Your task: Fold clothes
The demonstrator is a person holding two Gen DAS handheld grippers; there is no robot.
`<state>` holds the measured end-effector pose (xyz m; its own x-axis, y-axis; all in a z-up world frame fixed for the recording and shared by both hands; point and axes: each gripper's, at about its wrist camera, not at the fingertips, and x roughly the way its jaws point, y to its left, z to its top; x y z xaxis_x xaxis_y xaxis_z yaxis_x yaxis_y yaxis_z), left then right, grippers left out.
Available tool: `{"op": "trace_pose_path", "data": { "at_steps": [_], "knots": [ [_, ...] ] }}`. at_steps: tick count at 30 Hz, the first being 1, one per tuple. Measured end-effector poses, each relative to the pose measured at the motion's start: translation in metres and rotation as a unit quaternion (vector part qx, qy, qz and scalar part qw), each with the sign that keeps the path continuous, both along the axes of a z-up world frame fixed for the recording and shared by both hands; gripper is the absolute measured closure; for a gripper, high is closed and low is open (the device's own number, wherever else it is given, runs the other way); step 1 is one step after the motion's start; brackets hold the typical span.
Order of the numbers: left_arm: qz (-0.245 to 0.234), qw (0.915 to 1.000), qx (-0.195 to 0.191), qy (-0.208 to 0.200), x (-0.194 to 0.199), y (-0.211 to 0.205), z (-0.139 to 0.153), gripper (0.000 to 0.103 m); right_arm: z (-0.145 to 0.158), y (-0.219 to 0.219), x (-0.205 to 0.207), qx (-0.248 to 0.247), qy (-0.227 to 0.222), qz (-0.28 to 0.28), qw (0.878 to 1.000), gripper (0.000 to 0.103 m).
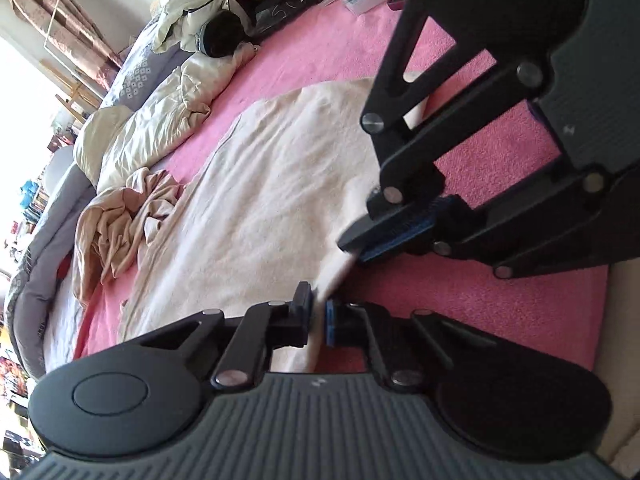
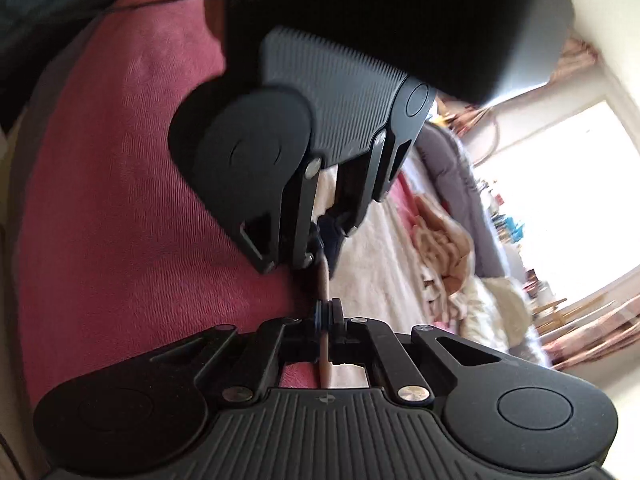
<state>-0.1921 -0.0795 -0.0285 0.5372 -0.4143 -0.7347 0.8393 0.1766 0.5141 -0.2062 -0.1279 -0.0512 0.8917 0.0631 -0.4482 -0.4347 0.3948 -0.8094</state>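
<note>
One crumpled beige garment (image 1: 128, 216) nearby

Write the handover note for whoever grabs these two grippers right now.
Left gripper: shut on the near edge of the cream garment.
Right gripper: shut on the same edge, close beside the left.
Garment lies spread flat on the pink bedcover; a crumpled beige garment waits at its far side.
Done: edge gripped with both.
Left: make the folds, then likely the beige piece.
</note>
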Motion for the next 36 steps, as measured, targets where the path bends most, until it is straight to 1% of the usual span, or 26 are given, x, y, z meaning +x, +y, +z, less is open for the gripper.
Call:
{"op": "trace_pose_path", "data": {
  "at_steps": [1,5,6,7,8,10,11,12,13,16,18,19,20,21,23,24,26,27,28,29,31,32,33,35,36],
  "knots": [
    [0.003,1.0,-0.005,0.006,0.001,0.001,0.002,0.099,-0.003,0.0,0.003,-0.01,-0.007,0.0,1.0,0.092],
    [0.022,0.9985,-0.037,0.035,0.011,0.006,0.017,0.1,-0.008,-0.001,0.019,-0.04,-0.039,-0.001,0.998,0.065],
    [0.025,0.998,-0.042,0.039,0.013,0.007,0.019,0.1,-0.008,-0.002,0.024,-0.045,-0.05,-0.001,0.998,0.06],
    [0.027,0.9977,-0.046,0.042,0.014,0.007,0.021,0.1,-0.007,-0.003,0.029,-0.049,-0.062,-0.003,0.997,0.051],
    [0.028,0.9975,-0.049,0.044,0.014,0.008,0.023,0.1,-0.005,-0.004,0.033,-0.049,-0.067,-0.005,0.997,0.045],
    [0.023,0.9976,-0.047,0.044,0.012,0.008,0.022,0.1,0.0,-0.008,0.041,-0.039,-0.062,-0.011,0.997,0.041],
    [0.022,0.9978,-0.046,0.043,0.011,0.008,0.021,0.1,0.004,-0.01,0.044,-0.032,-0.052,-0.015,0.998,0.04],
    [0.021,0.9977,-0.047,0.043,0.01,0.009,0.022,0.1,0.01,-0.012,0.047,-0.019,-0.04,-0.024,0.999,0.041],
    [0.022,0.9975,-0.051,0.043,0.01,0.01,0.023,0.1,0.013,-0.013,0.048,-0.013,-0.046,-0.028,0.998,0.041],
    [0.033,0.996,-0.07,0.046,0.015,0.013,0.03,0.1,0.014,-0.017,0.045,-0.016,-0.097,-0.022,0.995,0.041],
    [0.039,0.9951,-0.077,0.048,0.019,0.013,0.035,0.1,0.006,-0.016,0.045,-0.039,-0.131,-0.013,0.991,0.041],
    [0.039,0.995,-0.078,0.048,0.019,0.014,0.036,0.1,0.004,-0.015,0.046,-0.043,-0.137,-0.013,0.99,0.044],
    [0.036,0.9953,-0.076,0.048,0.019,0.014,0.037,0.1,0.003,-0.014,0.048,-0.042,-0.136,-0.015,0.99,0.05],
    [0.033,0.9956,-0.074,0.049,0.018,0.014,0.037,0.1,0.003,-0.014,0.052,-0.037,-0.122,-0.019,0.992,0.056],
    [0.025,0.9963,-0.066,0.049,0.015,0.015,0.035,0.1,0.002,-0.014,0.06,-0.029,-0.083,-0.026,0.996,0.093],
    [0.021,0.9968,-0.061,0.047,0.013,0.016,0.034,0.1,-0.001,-0.015,0.063,-0.034,-0.067,-0.025,0.997,0.098],
    [0.019,0.9977,-0.051,0.04,0.007,0.019,0.03,0.099,-0.003,-0.017,0.06,-0.041,-0.05,-0.014,0.998,0.098],
    [0.016,0.9985,-0.044,0.027,0.004,0.022,0.028,0.09,-0.002,-0.02,0.057,-0.039,-0.043,-0.01,0.998,0.098],
    [0.012,0.9993,-0.034,0.013,0.0,0.025,0.025,0.085,-0.002,-0.022,0.054,-0.037,-0.036,-0.005,0.999,0.099],
    [0.007,0.9997,-0.022,0.001,-0.004,0.028,0.022,0.084,0.0,-0.024,0.052,-0.036,-0.03,-0.002,0.999,0.099],
    [0.0,0.9997,0.001,-0.024,-0.011,0.035,0.014,0.075,0.002,-0.03,0.048,-0.035,-0.018,0.004,0.999,0.099],
    [-0.001,0.9992,0.014,-0.037,-0.013,0.039,0.01,0.064,0.005,-0.031,0.048,-0.031,-0.013,0.004,0.999,0.099],
    [-0.001,0.998,0.024,-0.058,-0.015,0.042,0.007,0.058,0.007,-0.027,0.05,-0.021,-0.005,0.0,1.0,0.099],
    [0.0,0.9929,0.043,-0.111,-0.017,0.049,0.0,0.041,0.011,-0.02,0.053,-0.004,0.004,-0.008,1.0,0.099],
    [0.0,0.99,0.054,-0.131,-0.017,0.053,-0.002,0.037,0.01,-0.011,0.054,0.0,0.008,-0.01,1.0,0.099]
  ]
}}
